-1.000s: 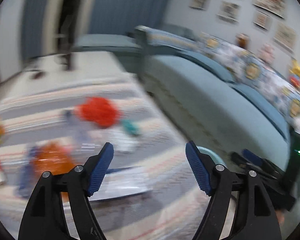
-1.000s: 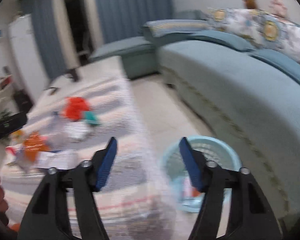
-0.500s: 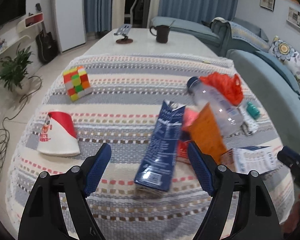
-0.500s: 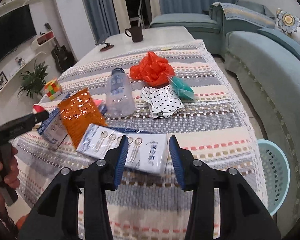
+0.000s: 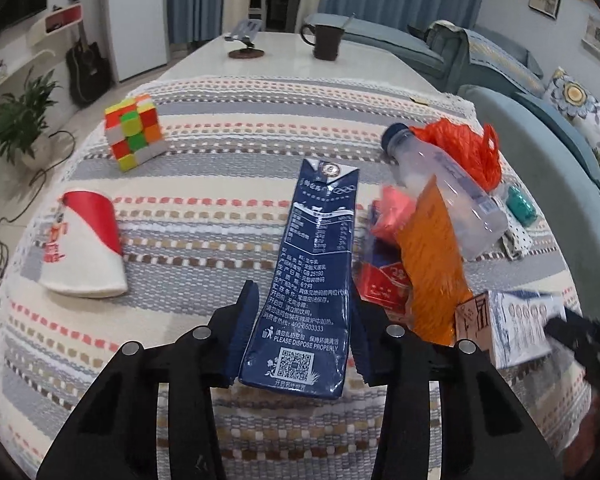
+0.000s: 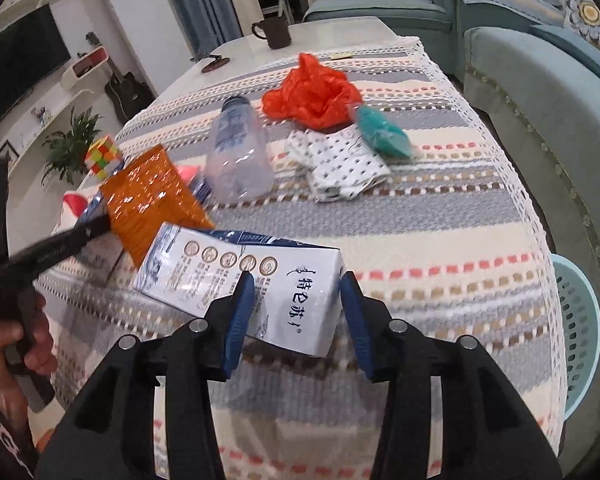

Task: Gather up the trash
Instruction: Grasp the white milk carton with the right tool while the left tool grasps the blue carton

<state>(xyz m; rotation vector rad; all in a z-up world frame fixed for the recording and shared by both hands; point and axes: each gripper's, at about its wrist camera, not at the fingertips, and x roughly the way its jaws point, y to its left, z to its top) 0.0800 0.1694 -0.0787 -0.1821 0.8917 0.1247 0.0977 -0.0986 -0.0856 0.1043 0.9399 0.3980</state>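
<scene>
Left gripper (image 5: 300, 332) brackets the near end of the dark blue milk carton (image 5: 316, 264); pads at or almost on its sides, so a firm clench cannot be told. Right gripper (image 6: 296, 316) straddles the white milk carton (image 6: 244, 284), a small gap showing each side; not yet clamped. Both cartons lie on the striped surface (image 6: 440, 216); plastic bottle (image 6: 238, 152), orange bag (image 6: 312, 92) and orange packet (image 6: 152, 196) still to be collected; task judged early. Blue basket (image 6: 576, 332) sits below the surface's right edge, beside the sofa (image 6: 540, 92); open cloth between right gripper and that edge.
</scene>
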